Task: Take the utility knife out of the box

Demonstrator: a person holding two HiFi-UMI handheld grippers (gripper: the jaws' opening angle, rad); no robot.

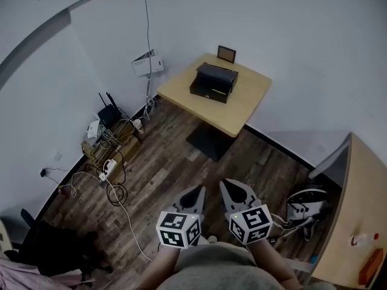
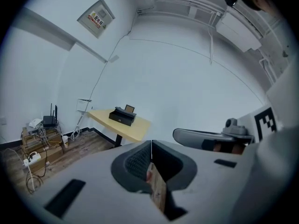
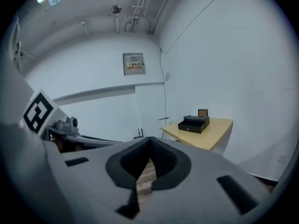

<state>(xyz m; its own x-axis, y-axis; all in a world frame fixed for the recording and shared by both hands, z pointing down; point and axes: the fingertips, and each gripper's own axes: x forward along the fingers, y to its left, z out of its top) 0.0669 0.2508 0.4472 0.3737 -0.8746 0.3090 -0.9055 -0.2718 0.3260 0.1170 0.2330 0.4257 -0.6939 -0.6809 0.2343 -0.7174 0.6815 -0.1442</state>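
Observation:
A black box (image 1: 213, 82) stands on a light wooden table (image 1: 242, 104) by the far wall, well away from me. It looks closed, and no utility knife shows in any view. My left gripper (image 1: 200, 190) and right gripper (image 1: 225, 183) hang side by side over the wooden floor, close to my body, both shut and holding nothing. The left gripper view has the box (image 2: 122, 116) small in the distance beyond its shut left gripper (image 2: 151, 142). From the right gripper (image 3: 149, 138) the box (image 3: 194, 123) also sits far ahead.
A small picture frame (image 1: 227, 54) stands behind the box. Cardboard boxes with a router (image 1: 109, 115), a power strip (image 1: 109, 168) and loose cables lie along the left wall. Another wooden desk (image 1: 357, 216) is at the right, with a white device (image 1: 305, 201) below it.

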